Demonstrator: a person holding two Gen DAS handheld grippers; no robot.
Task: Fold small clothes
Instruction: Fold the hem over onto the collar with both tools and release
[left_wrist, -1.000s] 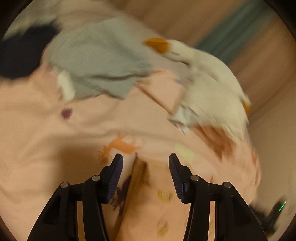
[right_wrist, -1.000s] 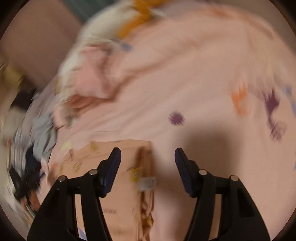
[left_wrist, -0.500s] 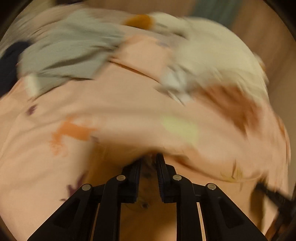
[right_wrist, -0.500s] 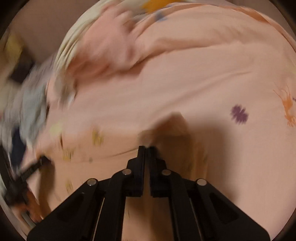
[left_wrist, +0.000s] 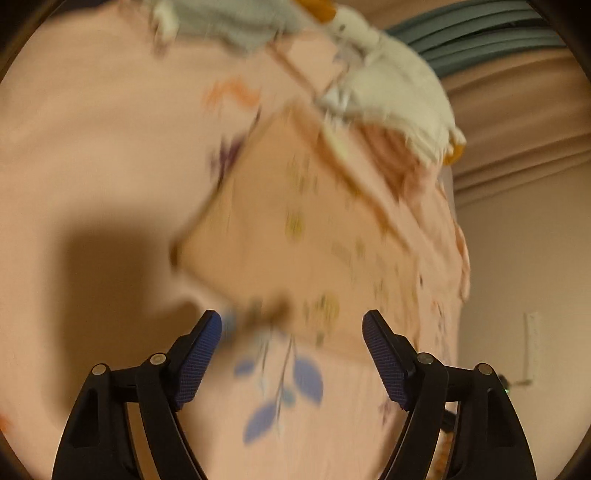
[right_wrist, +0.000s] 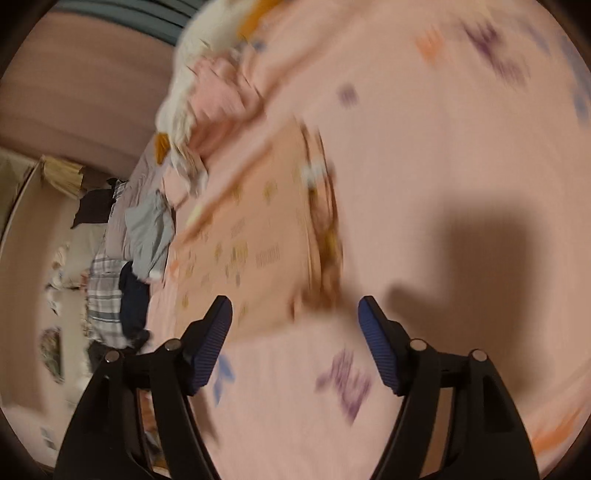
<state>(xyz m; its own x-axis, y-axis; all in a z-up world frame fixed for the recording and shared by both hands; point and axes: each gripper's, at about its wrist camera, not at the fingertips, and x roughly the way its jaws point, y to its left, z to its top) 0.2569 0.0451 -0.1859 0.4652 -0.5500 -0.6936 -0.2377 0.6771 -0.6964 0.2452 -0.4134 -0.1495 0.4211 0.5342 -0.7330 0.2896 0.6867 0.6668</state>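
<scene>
left gripper (left_wrist: 291, 325), right gripper (right_wrist: 295, 308): just opened wide, holding nothing | risk: peach garment (left_wrist: 295, 229) fold slumps open unpressed

so the peach garment (left_wrist: 314, 236) is soft matt cloth, thin-looking, with a small faded print, edges trimmed in a darker band; it lies on a pink bedsheet (left_wrist: 92, 129) that's also matt cotton-ish fabric, smooth and barely creased; the white piece (left_wrist: 399, 92) behind looks fluffier, kind of towelly; the grey garment (right_wrist: 151, 229) is plain matt knit; the left gripper (left_wrist: 291, 354) and right gripper (right_wrist: 295, 343) are black matt plastic with shiny little metal pins, and the jaws carry blue pads with a fine ribbed, rubbery texture; everything's blurry though
</scene>
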